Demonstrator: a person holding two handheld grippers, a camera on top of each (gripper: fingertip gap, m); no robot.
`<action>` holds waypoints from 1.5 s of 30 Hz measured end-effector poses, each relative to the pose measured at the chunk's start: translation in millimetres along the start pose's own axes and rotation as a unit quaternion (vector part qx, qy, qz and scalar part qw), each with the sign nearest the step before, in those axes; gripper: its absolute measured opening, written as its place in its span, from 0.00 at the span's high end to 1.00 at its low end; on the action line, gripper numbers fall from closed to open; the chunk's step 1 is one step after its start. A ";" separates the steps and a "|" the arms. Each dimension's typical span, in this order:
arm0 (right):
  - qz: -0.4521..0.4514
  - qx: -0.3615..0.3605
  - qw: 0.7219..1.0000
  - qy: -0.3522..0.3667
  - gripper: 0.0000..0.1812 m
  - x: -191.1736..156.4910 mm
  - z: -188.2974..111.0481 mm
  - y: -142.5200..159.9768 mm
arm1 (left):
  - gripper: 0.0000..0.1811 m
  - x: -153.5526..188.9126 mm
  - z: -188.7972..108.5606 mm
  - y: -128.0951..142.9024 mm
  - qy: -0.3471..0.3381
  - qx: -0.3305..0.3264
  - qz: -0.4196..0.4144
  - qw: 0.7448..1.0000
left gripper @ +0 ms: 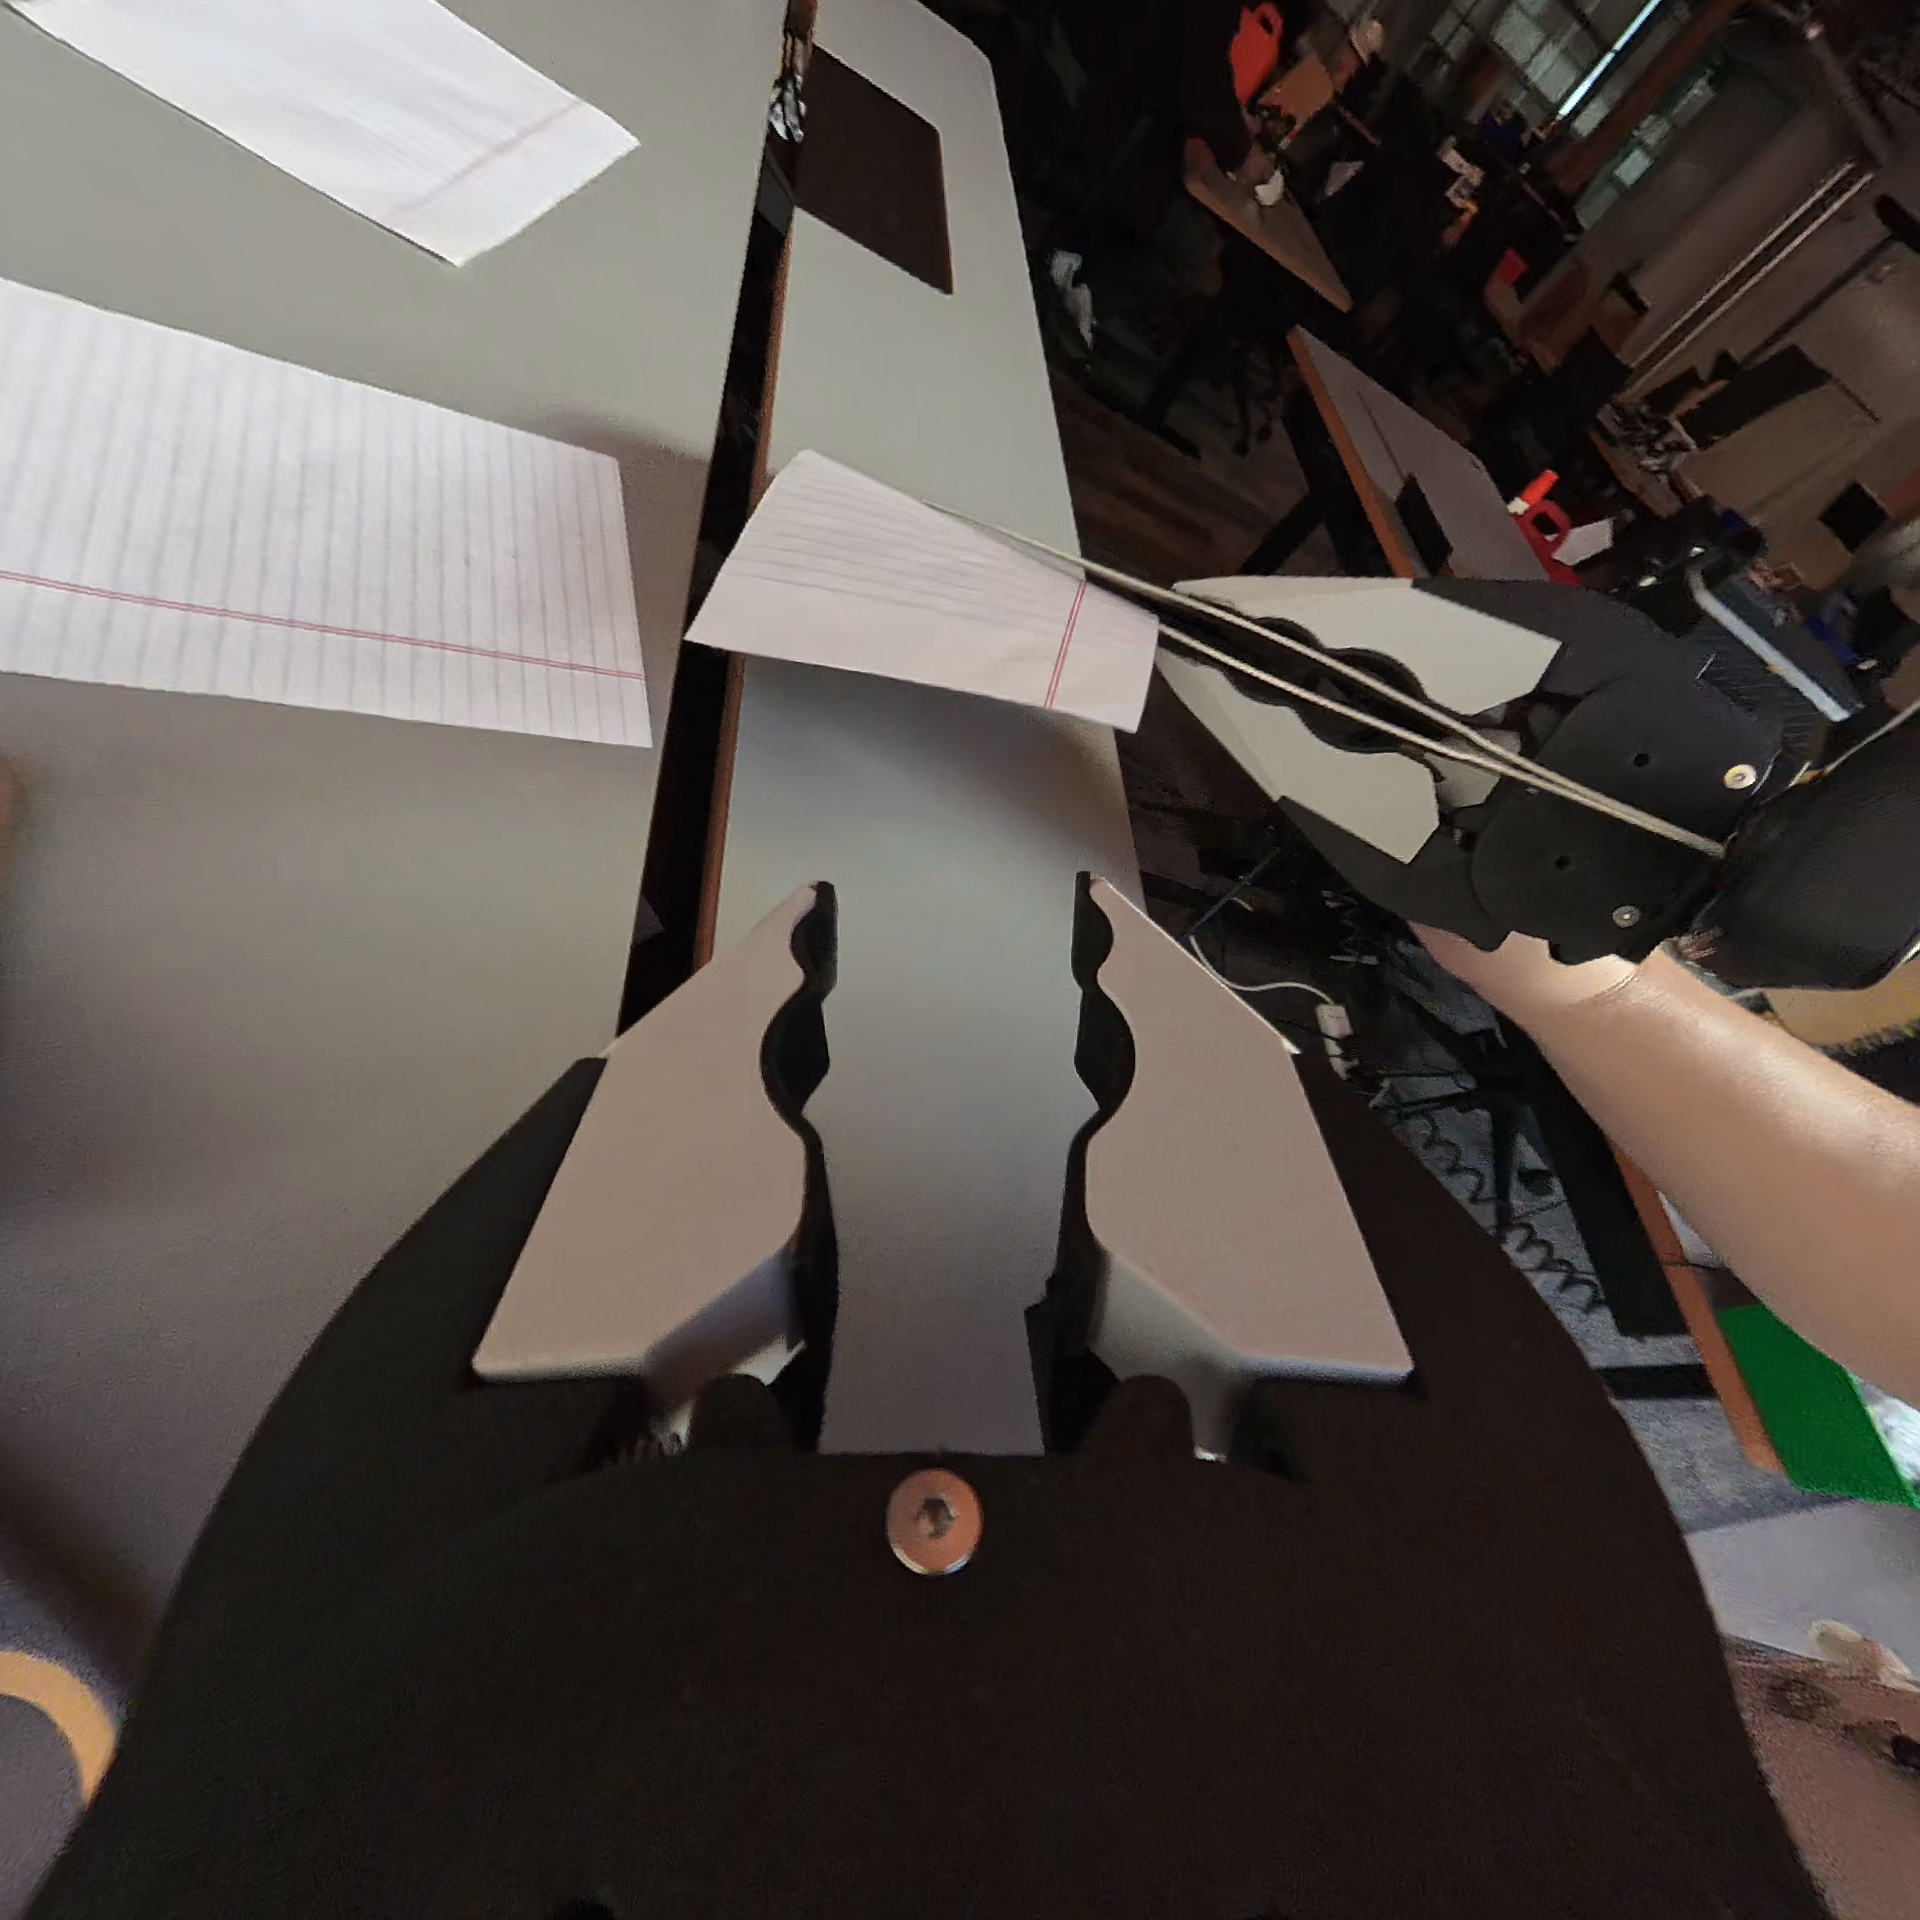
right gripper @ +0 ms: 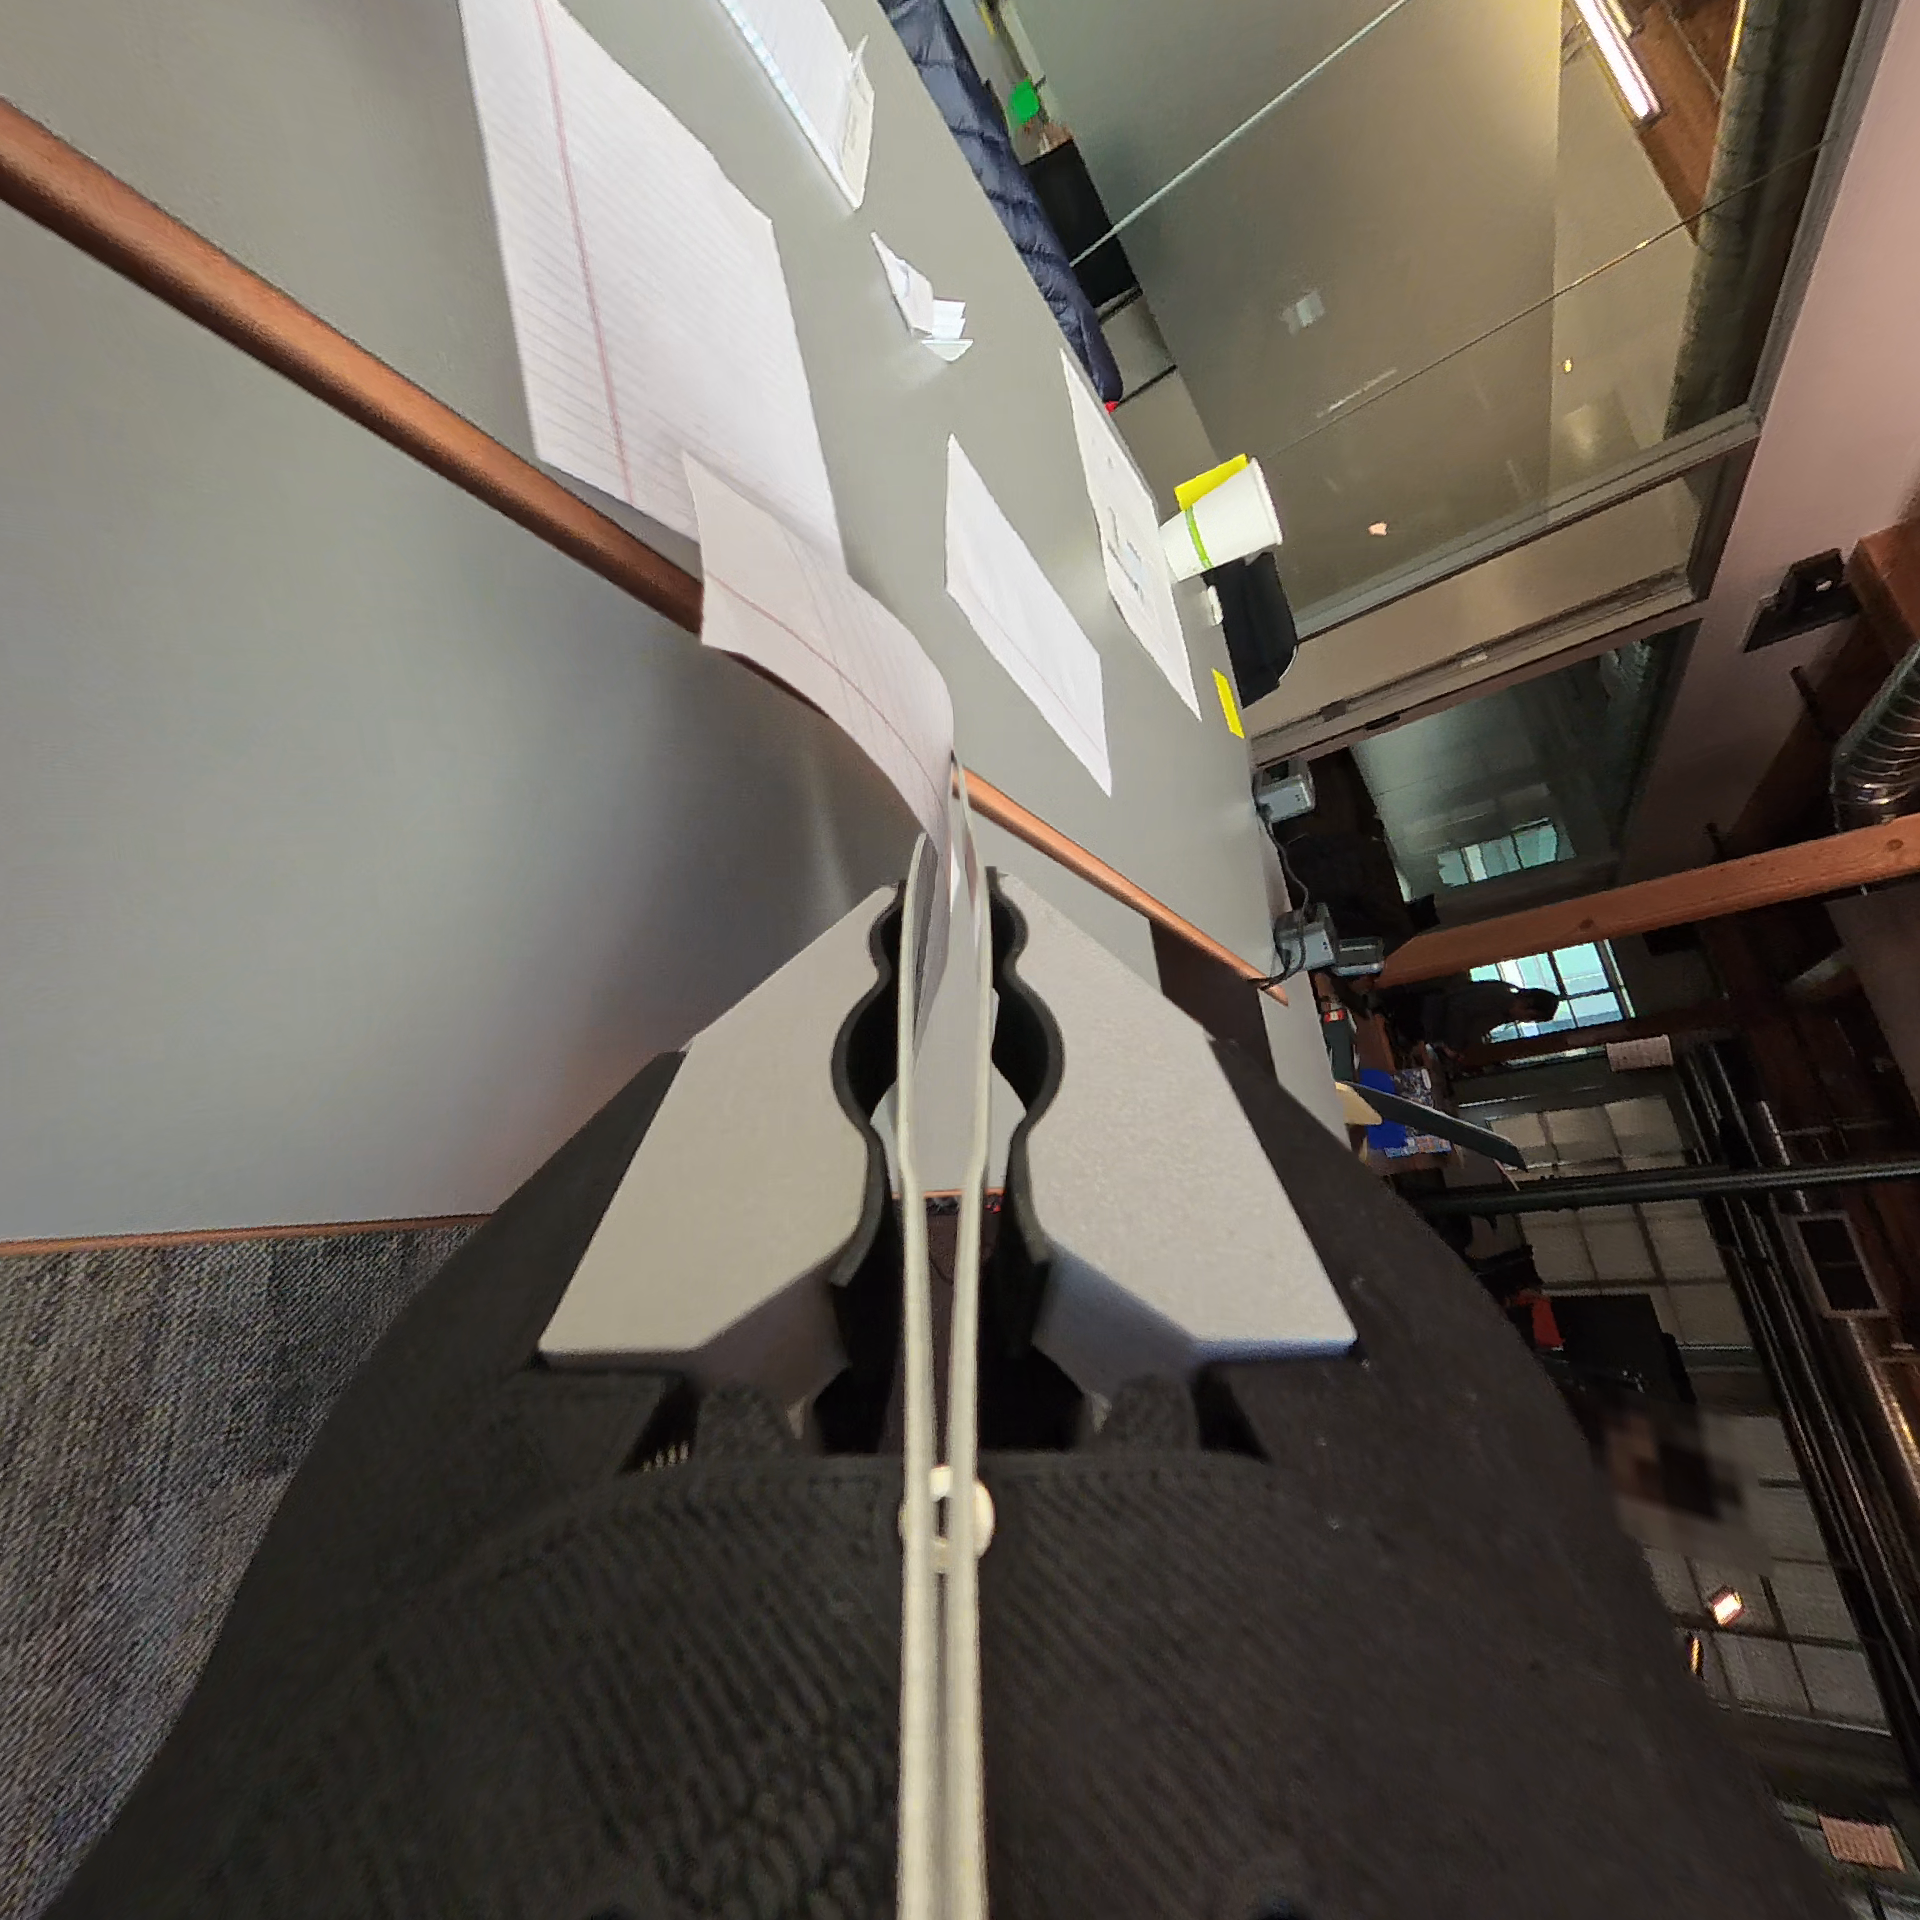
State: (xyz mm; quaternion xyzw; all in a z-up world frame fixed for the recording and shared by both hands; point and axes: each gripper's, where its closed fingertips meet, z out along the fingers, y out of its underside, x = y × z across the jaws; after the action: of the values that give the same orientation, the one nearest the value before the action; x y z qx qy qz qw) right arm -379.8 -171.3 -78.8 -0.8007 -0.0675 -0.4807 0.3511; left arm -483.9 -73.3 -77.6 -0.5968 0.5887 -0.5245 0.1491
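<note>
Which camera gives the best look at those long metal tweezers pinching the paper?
The left wrist view: it shows the tweezers from the side, held in the right gripper, their tips on the lined paper piece. The right wrist view sees them end-on only.

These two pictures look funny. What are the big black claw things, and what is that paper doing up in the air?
They are grabbing tools that a person holds, one in each hand, each with its own camera. The left camera shows the left gripper, jaws apart and empty, above a grey table. Lined paper sheets lie flat there. Farther right is the right gripper, shut on long metal tweezers that pinch a small lined sheet, lifted off the table. The right camera looks along those tweezers. A paper cup stands farther back.
</note>
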 end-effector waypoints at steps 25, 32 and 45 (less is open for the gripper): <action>-0.110 0.231 0.950 -0.178 0.94 8.8 157.9 16.0 | 0.73 -63.5 113.2 -43.7 -0.156 0.068 -0.118 0.978; -0.079 0.279 0.925 -0.246 0.94 26.0 160.1 21.4 | 0.70 -58.5 119.8 -49.8 -0.269 0.153 -0.203 0.929; -0.151 0.315 0.894 -0.280 0.93 19.3 153.3 25.9 | 0.64 -55.1 133.8 -66.2 -0.422 -0.057 0.264 0.866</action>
State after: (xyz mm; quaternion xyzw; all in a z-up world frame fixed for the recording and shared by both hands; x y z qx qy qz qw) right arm -247.4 -98.8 -120.5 -0.7297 -0.4309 -0.2372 0.4749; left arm -327.0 -67.4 -104.0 -0.5909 0.6339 -0.1298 0.4818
